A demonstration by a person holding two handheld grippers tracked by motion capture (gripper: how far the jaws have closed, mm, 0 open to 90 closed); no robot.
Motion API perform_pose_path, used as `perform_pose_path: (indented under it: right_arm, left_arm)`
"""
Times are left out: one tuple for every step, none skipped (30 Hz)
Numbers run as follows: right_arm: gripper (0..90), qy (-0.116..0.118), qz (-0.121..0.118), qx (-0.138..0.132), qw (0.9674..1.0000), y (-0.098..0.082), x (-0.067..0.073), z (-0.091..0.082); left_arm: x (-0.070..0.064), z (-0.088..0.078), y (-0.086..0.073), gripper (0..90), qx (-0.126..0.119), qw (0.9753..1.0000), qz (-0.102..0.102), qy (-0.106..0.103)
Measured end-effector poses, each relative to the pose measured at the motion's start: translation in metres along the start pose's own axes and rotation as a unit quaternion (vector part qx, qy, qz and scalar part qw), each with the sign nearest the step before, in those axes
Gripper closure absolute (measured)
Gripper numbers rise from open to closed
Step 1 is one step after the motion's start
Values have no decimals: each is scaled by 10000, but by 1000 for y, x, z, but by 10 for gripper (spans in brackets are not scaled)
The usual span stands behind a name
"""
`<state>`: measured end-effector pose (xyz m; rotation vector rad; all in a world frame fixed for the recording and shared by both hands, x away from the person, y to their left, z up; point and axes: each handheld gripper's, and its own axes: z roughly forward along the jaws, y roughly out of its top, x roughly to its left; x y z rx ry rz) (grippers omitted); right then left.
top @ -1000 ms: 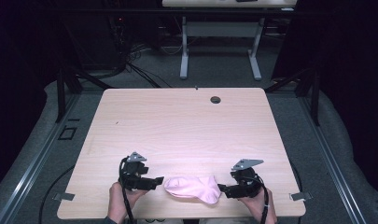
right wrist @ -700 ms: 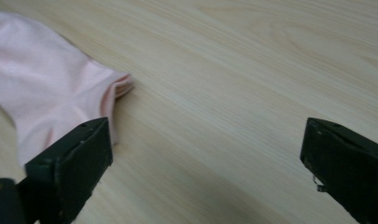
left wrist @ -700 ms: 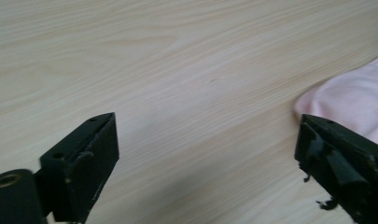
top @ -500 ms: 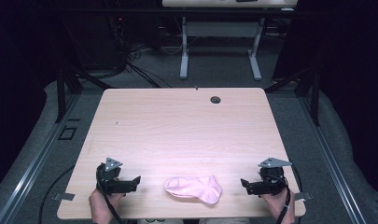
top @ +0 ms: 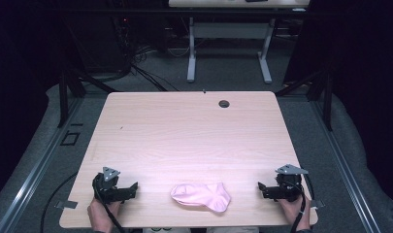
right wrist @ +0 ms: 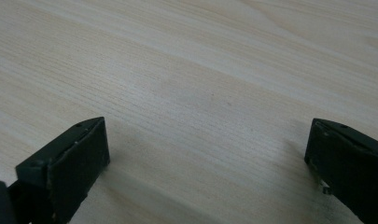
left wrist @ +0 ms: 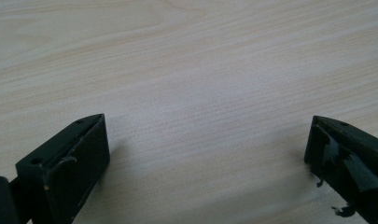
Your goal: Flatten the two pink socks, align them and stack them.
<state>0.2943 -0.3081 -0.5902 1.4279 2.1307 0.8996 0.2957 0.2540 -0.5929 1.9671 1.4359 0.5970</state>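
Here we hold both claws wide open, and nothing sits between the jaws of either one. The left gripper [top: 131, 191] rests low near the front left corner of the desk [top: 184, 131], its jaws pointing inward along the front edge; both sets of jaws have just been opening, with nothing between them. In the left gripper view the left gripper [left wrist: 207, 154] shows two black jaws far apart with only bare wood grain between them, and they seem to sit just above the surface, though we cannot tell whether they touch it. The right gripper [top: 262, 188] rests near the front right corner, its jaws also pointing inward. In the right gripper view the right gripper [right wrist: 207, 154] shows the same wide gap over bare wood.

The pink sock [top: 202, 196] lies flat and slightly bunched near the middle of the front edge, between the two claws. It is well apart from each of them, and neither claw touches it.
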Motion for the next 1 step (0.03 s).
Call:
perform_pose_path:
  right_arm:
    - [0,32,-32,10,10000,0,-1,0]
  left_arm:
    - [1,0,0,0,9,10000,23,-13]
